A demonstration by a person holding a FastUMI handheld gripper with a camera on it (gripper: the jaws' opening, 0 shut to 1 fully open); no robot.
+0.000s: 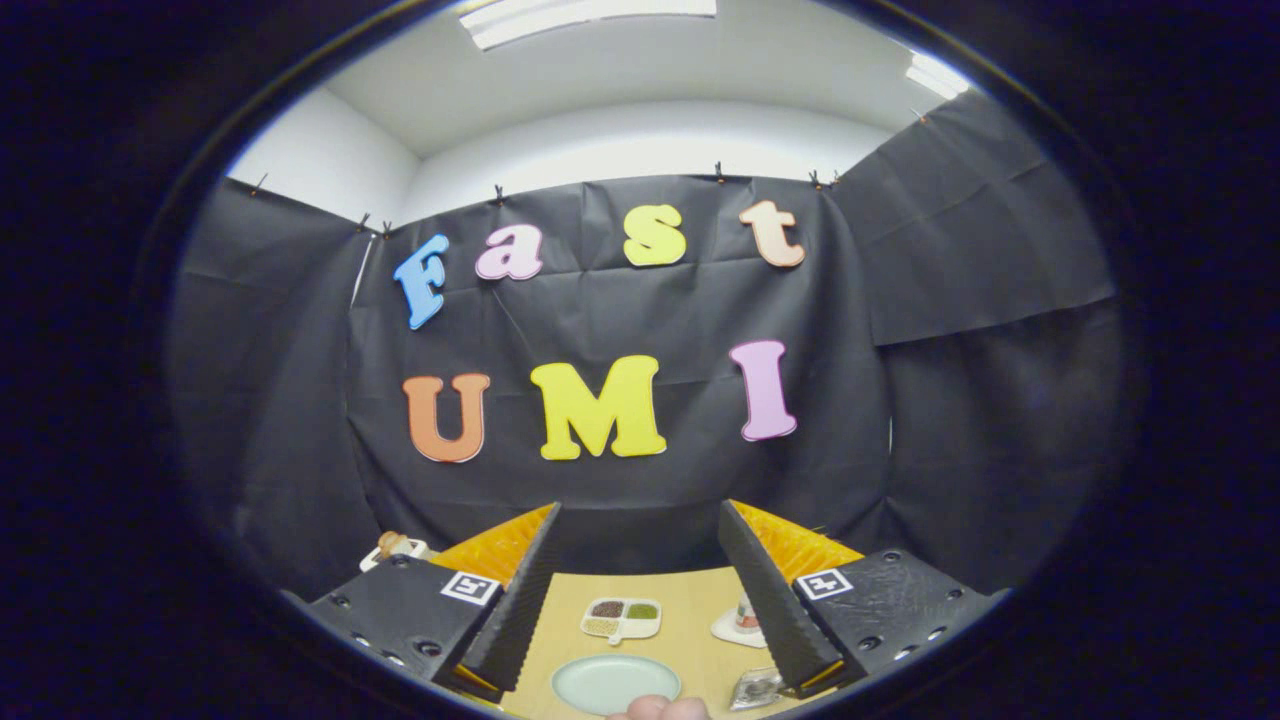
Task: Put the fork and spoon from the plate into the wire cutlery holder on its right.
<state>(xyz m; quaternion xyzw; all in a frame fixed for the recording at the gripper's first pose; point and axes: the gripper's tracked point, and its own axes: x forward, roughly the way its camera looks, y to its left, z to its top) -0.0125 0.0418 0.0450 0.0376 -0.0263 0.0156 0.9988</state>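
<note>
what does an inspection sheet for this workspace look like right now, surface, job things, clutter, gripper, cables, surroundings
surface: light wooden tabletop, seen between the fingers
job's things: pale green plate between the fingers near the table's close edge; I cannot make out a fork or spoon on it; wire cutlery holder to its right by the right finger, partly hidden
clutter: white divided dish with brown, green and tan fillings beyond the plate; small white saucer with an item beside the right finger; a pale object beyond the left finger
gripper: gripper open, fingers wide apart, raised above the table, holding nothing
cables: nothing seen
surroundings: black cloth booth wall, white ceiling with light panels; a fingertip at the plate's near edge
</note>
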